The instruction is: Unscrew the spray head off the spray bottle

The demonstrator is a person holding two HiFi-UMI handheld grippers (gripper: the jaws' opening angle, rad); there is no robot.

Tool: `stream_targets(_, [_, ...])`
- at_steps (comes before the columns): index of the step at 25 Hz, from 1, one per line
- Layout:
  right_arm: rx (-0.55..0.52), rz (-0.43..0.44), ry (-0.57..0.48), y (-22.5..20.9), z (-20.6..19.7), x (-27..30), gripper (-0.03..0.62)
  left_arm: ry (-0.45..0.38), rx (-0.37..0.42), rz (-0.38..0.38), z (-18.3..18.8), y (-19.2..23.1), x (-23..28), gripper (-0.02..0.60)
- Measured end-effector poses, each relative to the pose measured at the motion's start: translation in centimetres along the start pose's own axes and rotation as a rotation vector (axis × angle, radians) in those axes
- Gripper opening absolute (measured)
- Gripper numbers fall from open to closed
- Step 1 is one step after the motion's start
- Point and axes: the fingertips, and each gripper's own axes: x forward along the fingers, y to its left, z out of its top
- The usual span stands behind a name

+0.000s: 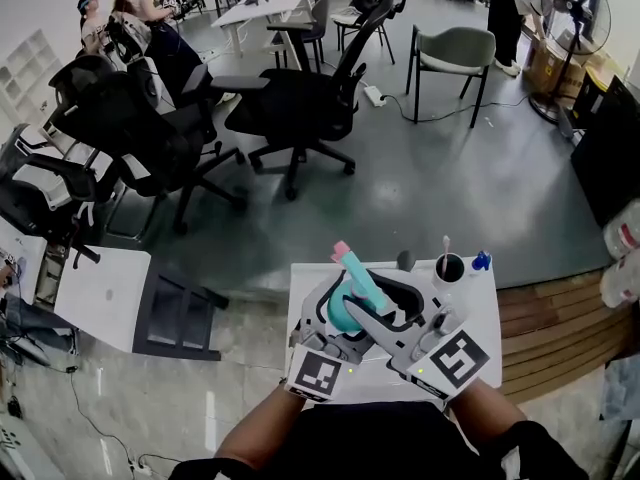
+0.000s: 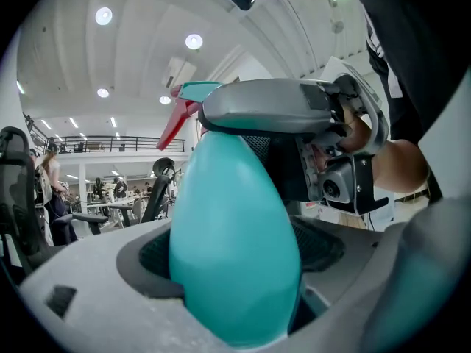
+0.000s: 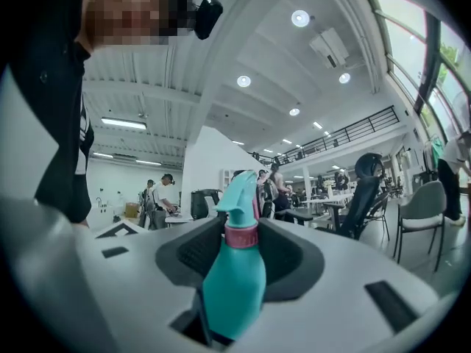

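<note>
We clamp the spray bottle (image 2: 232,234) in the left gripper (image 2: 235,271) above the table (image 1: 485,318) so it cannot turn, while the right gripper (image 3: 241,252) straddles the spray head (image 3: 239,193) collar (jaws apart, not yet pinching).

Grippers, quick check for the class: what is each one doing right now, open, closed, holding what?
Left gripper: closed on the spray bottle, at its teal body.
Right gripper: open; fingers flank the pink collar, no clear pressing.

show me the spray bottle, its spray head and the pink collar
spray bottle (image 3: 232,285), right gripper view, middle of the teal body
spray head (image 3: 240,193), right gripper view, teal top above the collar
pink collar (image 3: 241,236), right gripper view, front of the ring
</note>
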Motion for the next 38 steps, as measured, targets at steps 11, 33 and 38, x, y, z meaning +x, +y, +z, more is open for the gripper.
stream_targets(11, [0.076, 0.279, 0.045, 3.0, 1.1, -2.3, 0.14, -0.169, 0.046, -0.4, 3.2, -4.1, -2.0, 0.456])
stream_targets(33, [0.018, 0.043, -0.002, 1.0, -0.4, -1.1, 0.204, 0.012, 0.014, -0.089, -0.8, -0.5, -0.3, 0.455])
stream_targets(38, [-0.014, -0.043, -0.036, 0.2, -0.4, -0.8, 0.17, -0.004, 0.001, -0.078, -0.2, -0.9, -0.2, 0.456])
